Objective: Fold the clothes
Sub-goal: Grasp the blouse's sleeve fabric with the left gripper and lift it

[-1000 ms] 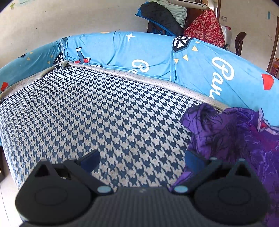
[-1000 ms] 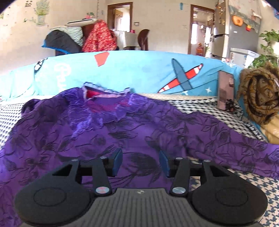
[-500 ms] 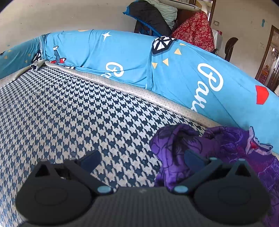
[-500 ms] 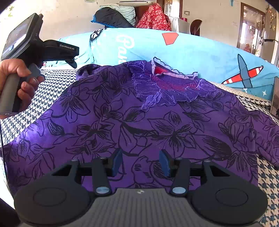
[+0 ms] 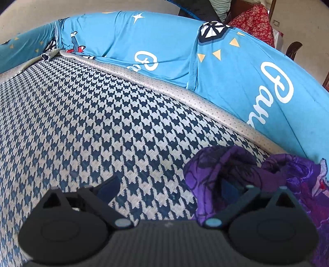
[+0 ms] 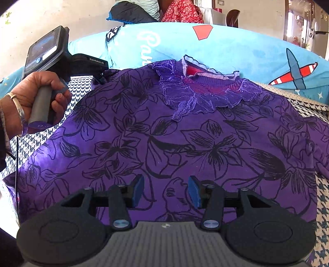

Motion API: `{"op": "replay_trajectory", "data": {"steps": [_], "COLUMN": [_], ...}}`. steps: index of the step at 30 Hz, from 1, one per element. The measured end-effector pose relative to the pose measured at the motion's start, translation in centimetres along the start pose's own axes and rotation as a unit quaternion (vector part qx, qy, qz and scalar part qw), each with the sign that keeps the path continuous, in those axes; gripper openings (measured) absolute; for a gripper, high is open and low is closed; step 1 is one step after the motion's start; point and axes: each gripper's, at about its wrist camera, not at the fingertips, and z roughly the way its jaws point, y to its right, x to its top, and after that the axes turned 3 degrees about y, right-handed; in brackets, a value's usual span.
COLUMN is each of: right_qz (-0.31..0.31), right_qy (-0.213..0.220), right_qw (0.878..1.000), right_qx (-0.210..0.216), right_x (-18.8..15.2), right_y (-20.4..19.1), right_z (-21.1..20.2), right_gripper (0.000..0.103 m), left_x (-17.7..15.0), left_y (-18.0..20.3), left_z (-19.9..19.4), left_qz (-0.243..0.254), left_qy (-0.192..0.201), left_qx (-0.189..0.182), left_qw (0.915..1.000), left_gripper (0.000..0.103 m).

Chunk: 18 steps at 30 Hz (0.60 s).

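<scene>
Purple fabric with a black flower print, the blouse (image 6: 185,139), lies spread front-up across the houndstooth seat cover (image 5: 92,123) of the sofa, its frilled collar (image 6: 207,82) toward the blue printed backrest cover (image 5: 236,71). From my right wrist view, the right gripper (image 6: 165,190) hovers low over the lower middle of the blouse, blue pads parted to a moderate gap with cloth visible between them but nothing pinched. From my left wrist view, the left gripper (image 5: 166,188) sits at the blouse's bunched sleeve (image 5: 222,170); its jaws stand wide apart, the right-hand finger (image 5: 230,188) tucked into the folds of that sleeve, the other finger over bare houndstooth. I record no grasp there: the cloth drapes around one finger only. In the right wrist view I can see the person's left hand (image 6: 35,98) gripping the left tool's handle beside the blouse's shoulder, a metal bangle (image 6: 17,106) on the wrist. A heap of clothes (image 6: 156,10) sits behind the backrest.
</scene>
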Motion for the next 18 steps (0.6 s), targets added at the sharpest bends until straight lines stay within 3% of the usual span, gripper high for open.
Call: {"op": "replay_trajectory", "data": {"steps": [4,6,8,15,18], "right_qz": [-0.002,0.001,0.004,0.024,0.036], "right_qy": [0.002,0.003,0.005,0.026,0.034], "right_qw": [1.0,1.0,1.0,0.999,0.998], "right_qx": [-0.001,-0.004,-0.007,-0.028,-0.035], "right_x": [0.0,0.1,0.1,1.1,1.5], "right_y": [0.1,0.3,0.5,1.8,2.4], "right_z": [0.1,0.1,0.1,-0.1,-0.4], "right_gripper": [0.046,0.046,0.046,0.046,0.046], "left_x": [-0.3,-0.4,-0.6,-1.2,-1.3], "left_y": [0.3,0.9,1.6,4.0,4.2], "left_z": [-0.1,-0.4,-0.9,-3.3,-3.9], "left_qz": [-0.021,-0.012,-0.007,0.048,0.046], "left_qy": [-0.004,-0.002,0.002,0.028,0.027], "left_qx": [-0.027,-0.037,-0.044,-0.104,-0.133], "left_qw": [0.9994,0.9992,0.999,0.993,0.9896], "left_gripper": [0.059,0.036,0.03,0.029,0.029]}}
